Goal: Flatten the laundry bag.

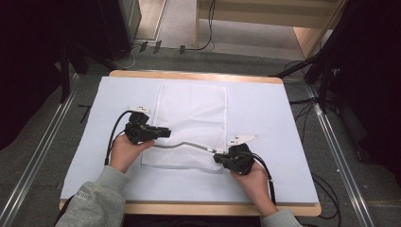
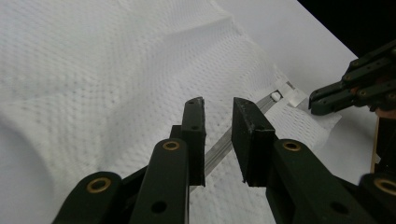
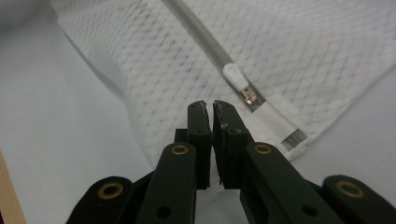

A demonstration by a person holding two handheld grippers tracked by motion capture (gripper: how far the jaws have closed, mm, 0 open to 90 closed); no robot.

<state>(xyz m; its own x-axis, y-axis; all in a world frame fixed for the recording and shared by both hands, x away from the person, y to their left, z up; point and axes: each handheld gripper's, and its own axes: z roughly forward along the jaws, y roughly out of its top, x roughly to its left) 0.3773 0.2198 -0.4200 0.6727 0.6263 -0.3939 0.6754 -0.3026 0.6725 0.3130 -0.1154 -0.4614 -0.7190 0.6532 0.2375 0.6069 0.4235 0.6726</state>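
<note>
A white mesh bag (image 1: 191, 113) lies flat on the white table cover (image 1: 279, 118), its grey zipper (image 1: 184, 144) running along the near end. My left gripper (image 1: 166, 132) sits over the bag's near left part. In the left gripper view its jaws (image 2: 219, 105) stand apart, with the zipper strip (image 2: 219, 149) passing under the gap and the pads off it. My right gripper (image 1: 218, 158) is at the bag's near right corner. In the right gripper view its jaws (image 3: 210, 105) are shut just left of the white zipper pull (image 3: 238, 79). I cannot tell whether mesh is pinched.
The table's wooden edge (image 1: 222, 208) runs along the front. Bare cover lies to the left and right of the bag. Black stands and cables (image 1: 326, 71) sit on the floor around the table. The right gripper (image 2: 345, 91) appears far off in the left gripper view.
</note>
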